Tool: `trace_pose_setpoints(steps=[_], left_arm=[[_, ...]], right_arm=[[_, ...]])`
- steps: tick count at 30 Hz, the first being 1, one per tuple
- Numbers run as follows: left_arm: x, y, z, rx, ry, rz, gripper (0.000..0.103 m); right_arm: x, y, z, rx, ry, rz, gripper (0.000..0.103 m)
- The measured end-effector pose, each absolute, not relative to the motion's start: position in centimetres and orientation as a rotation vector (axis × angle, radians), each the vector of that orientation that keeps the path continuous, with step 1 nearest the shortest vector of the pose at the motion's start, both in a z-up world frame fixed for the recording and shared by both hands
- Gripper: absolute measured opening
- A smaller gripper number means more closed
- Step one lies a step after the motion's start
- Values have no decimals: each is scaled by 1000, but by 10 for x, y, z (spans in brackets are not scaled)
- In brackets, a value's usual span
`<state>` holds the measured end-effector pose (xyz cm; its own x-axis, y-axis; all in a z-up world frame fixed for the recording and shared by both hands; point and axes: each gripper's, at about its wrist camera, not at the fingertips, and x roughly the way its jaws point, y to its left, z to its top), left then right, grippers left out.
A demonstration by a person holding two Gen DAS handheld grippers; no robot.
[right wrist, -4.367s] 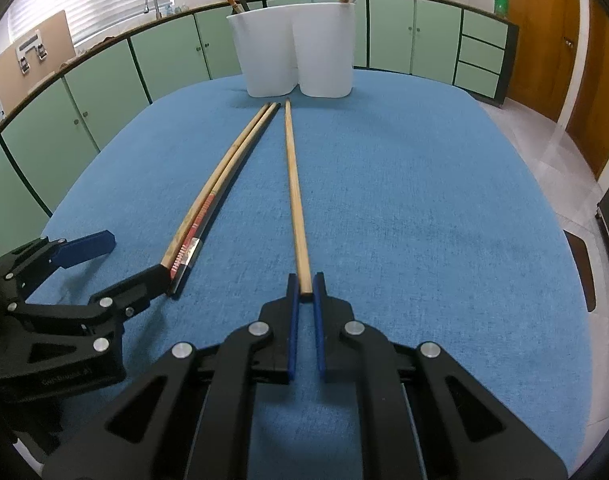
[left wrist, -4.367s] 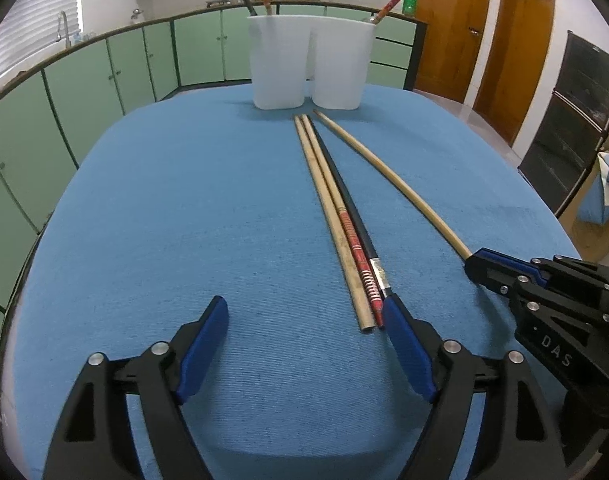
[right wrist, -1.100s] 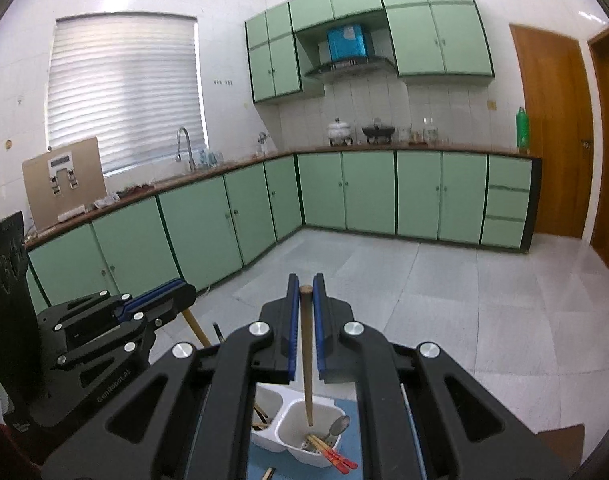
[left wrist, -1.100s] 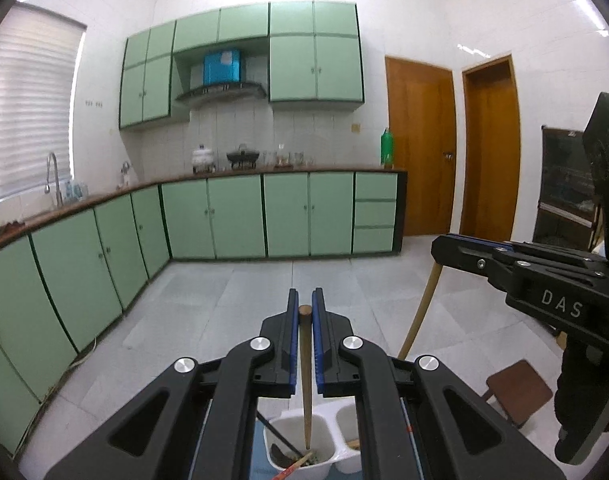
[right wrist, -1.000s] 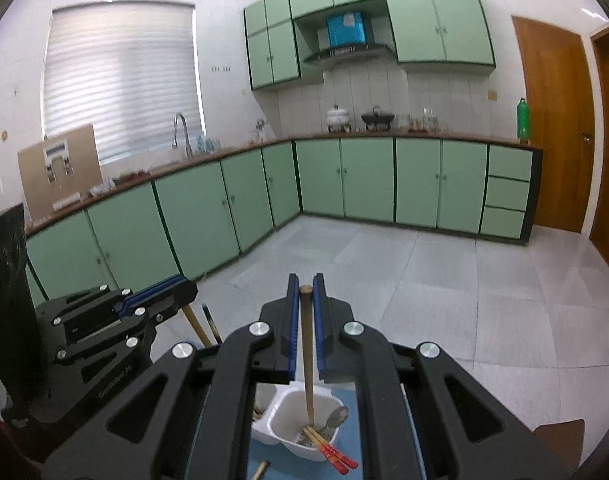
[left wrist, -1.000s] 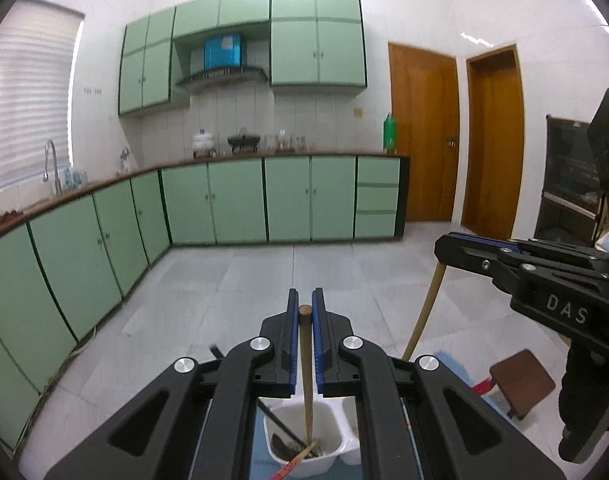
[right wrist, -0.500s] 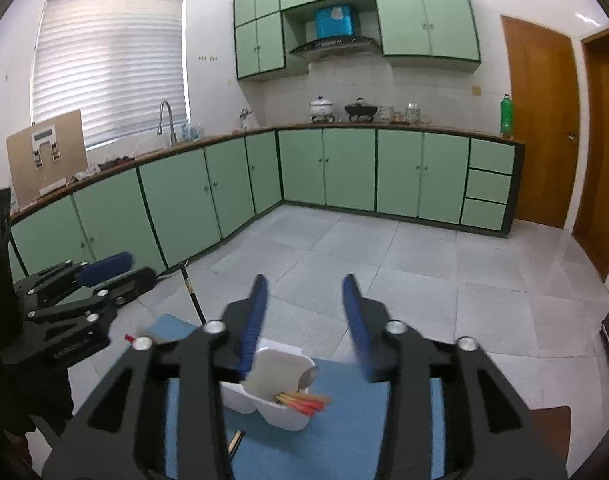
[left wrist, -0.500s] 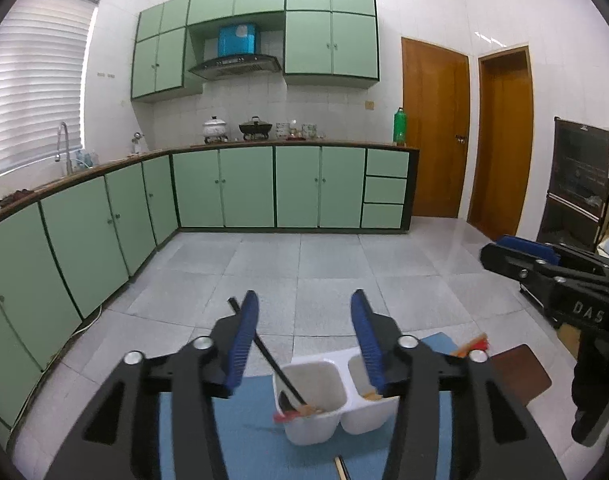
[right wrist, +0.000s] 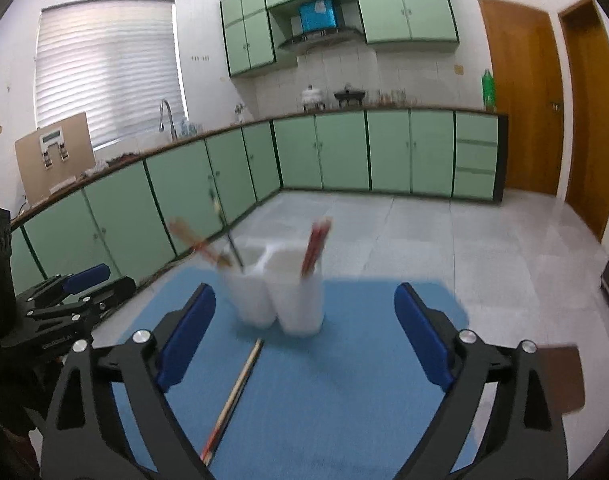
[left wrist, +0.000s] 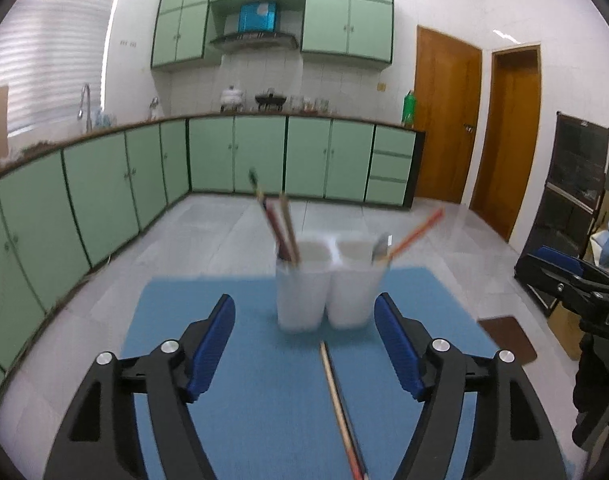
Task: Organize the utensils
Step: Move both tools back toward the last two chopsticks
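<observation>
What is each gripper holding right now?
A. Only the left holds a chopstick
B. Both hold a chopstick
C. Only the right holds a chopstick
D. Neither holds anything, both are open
D: the left gripper and right gripper both have their blue pads spread wide with nothing between them, while chopsticks lie on the blue mat before the white holder.

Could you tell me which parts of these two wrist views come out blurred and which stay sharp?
Left wrist view: the white holder and the chopsticks on the cloth are motion-smeared, while the left gripper stays crisp. Right wrist view: the holder smears likewise and the right gripper stays sharp; fisheye bends the cabinets in both.
</observation>
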<state>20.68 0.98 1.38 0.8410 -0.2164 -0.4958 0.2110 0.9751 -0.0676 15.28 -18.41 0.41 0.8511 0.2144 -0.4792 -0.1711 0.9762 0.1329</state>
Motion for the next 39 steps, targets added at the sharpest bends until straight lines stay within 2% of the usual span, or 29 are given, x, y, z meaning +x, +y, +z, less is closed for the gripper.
trace_pose_setpoints(steps=[11, 19, 28, 39], left_arm=[[173, 26, -78, -17, 736, -179, 75], [161, 24, -122, 25, 839, -152, 75], [155, 35, -138, 28, 876, -124, 75], [151, 49, -139, 22, 881, -98, 75]], right_arm=[[114, -161, -74, 112, 710, 208, 94], [103, -140, -115, 110, 803, 206, 94], [96, -115, -147, 58, 895, 217, 94], [97, -100, -154, -27, 914, 206, 94]])
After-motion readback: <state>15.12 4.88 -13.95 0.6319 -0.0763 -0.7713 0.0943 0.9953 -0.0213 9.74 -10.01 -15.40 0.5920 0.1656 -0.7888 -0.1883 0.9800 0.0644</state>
